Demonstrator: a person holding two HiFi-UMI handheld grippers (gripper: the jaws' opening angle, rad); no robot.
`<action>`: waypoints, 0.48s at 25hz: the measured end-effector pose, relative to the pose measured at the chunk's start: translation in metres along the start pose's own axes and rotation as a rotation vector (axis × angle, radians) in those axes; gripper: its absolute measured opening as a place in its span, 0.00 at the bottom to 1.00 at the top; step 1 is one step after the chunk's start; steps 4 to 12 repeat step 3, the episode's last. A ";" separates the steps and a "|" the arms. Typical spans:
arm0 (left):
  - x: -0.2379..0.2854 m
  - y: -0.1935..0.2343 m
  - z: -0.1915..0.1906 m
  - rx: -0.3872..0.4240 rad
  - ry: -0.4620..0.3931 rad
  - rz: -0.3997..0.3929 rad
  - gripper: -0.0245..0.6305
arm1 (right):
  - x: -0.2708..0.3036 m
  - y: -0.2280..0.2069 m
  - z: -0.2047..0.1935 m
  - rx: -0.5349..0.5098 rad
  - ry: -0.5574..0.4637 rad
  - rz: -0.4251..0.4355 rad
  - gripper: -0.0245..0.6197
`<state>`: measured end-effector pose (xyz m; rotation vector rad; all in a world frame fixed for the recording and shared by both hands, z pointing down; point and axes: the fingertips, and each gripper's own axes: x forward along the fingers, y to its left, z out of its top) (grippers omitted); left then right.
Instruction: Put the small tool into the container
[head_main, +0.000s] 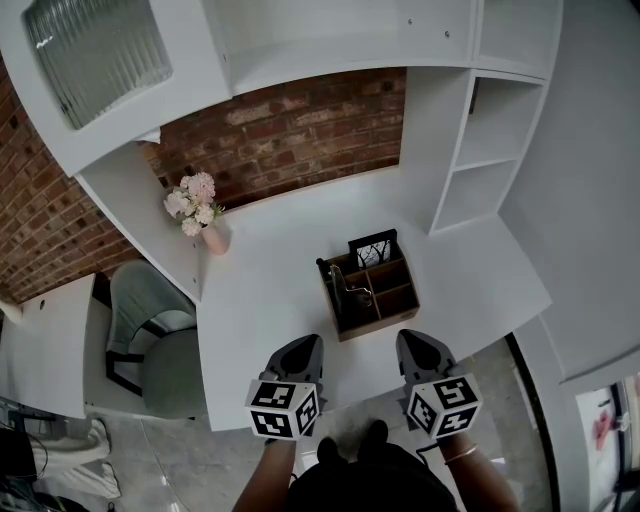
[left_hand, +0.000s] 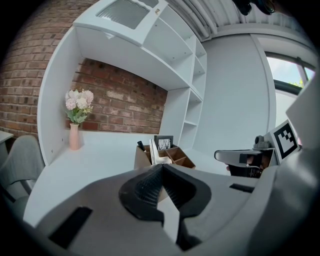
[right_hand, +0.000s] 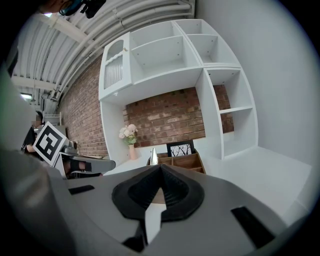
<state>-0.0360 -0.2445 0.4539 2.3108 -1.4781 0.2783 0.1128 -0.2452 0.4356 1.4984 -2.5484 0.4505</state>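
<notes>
A wooden desk organizer (head_main: 392, 300) with several compartments stands on the white desk (head_main: 270, 300). A small silver tool (head_main: 356, 286) stands in one of its left compartments; it also shows as the silver tool (left_hand: 155, 152) from the left and the silver tool (right_hand: 152, 156) from the right. Both grippers hover at the desk's near edge, short of the organizer (left_hand: 175, 156). My left gripper (head_main: 305, 345) is shut and empty, jaws meeting at the tip (left_hand: 161, 167). My right gripper (head_main: 416, 342) is shut too, with nothing held (right_hand: 160, 167).
A small picture frame (head_main: 373, 248) sits at the organizer's back, and a dark pen-like item (head_main: 322, 265) at its left corner. A pink vase with flowers (head_main: 205, 225) stands at the back left. White shelves (head_main: 490, 150) rise at the right, a grey chair (head_main: 160, 340) sits left.
</notes>
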 end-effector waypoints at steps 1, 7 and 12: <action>0.001 0.000 0.000 0.000 0.000 0.000 0.05 | 0.000 0.000 0.000 0.000 0.000 0.000 0.04; 0.002 0.000 0.000 0.000 0.000 0.001 0.05 | 0.000 -0.001 -0.001 -0.001 -0.001 0.000 0.04; 0.002 0.000 0.000 0.000 0.000 0.001 0.05 | 0.000 -0.001 -0.001 -0.001 -0.001 0.000 0.04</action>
